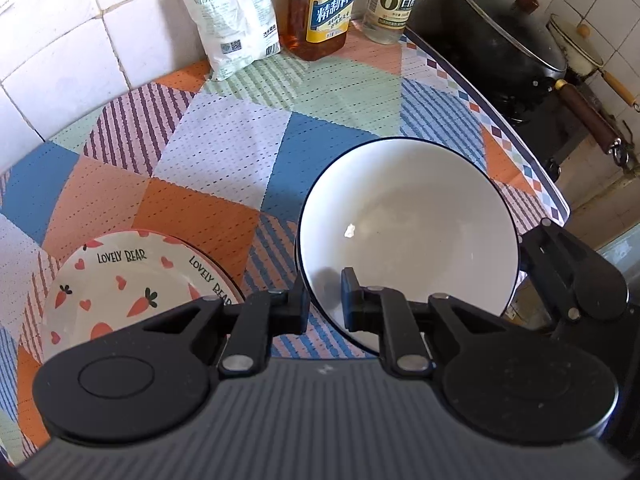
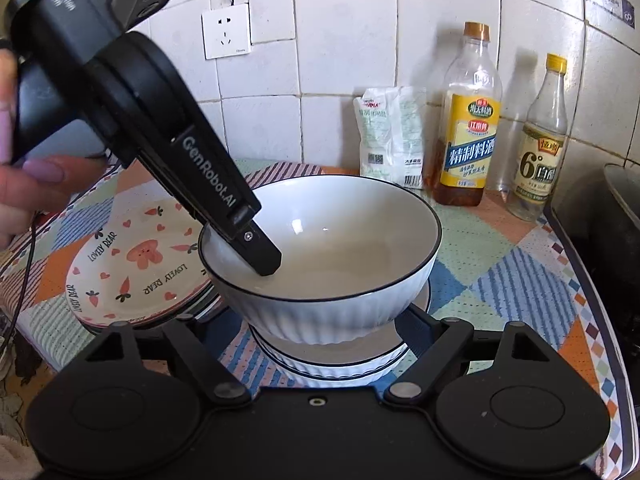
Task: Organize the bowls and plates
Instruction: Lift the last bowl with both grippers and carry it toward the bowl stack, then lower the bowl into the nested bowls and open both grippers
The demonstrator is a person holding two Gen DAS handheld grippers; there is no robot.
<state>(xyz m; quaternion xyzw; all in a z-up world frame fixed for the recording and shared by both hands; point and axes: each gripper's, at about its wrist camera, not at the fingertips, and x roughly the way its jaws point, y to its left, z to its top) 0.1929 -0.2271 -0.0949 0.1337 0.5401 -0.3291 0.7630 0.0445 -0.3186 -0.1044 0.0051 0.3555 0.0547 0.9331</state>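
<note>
Looking down at a white bowl [image 1: 408, 224] with a thin dark rim, out over a patchwork mat [image 1: 240, 160] on the counter. Pinched at the rim by the left tongs [image 1: 326, 304], pressed almost together, with one finger [image 2: 264, 256] dipping inside the bowl and the other outside the wall.

From the other camera, sitting right over a second bowl [image 2: 320, 364] of the same ribbed white kind, with its bottom sunk below that one's rim. Can't tell if actually touching it or just hanging inside.

Then the right tongs [image 2: 302, 314]: spread wide, with a finger on either side of the upper bowl's lower half. Near it, but not clearly pressing, so nothing gripped there as far as can be seen.

Also spotted a hand [image 2: 28, 184] with lilac nails wrapped round the left tongs' handle, up at the left edge.

Just left of the bowls, close but apart, a plate [image 1: 120, 288] with carrots, hearts and LOVELY BEAR lettering. Lying flat on the mat, with what looks like another plate under it.

Back by the tiled wall, a white bag [image 1: 232, 20], a yellow-labelled bottle [image 1: 320, 4] of amber liquid and a clear bottle [image 1: 394, 4]. Past the mat's right edge, a black wok [image 1: 492, 48] with its lid on. Plus a wall socket [image 2: 226, 32] up on the tiles
</note>
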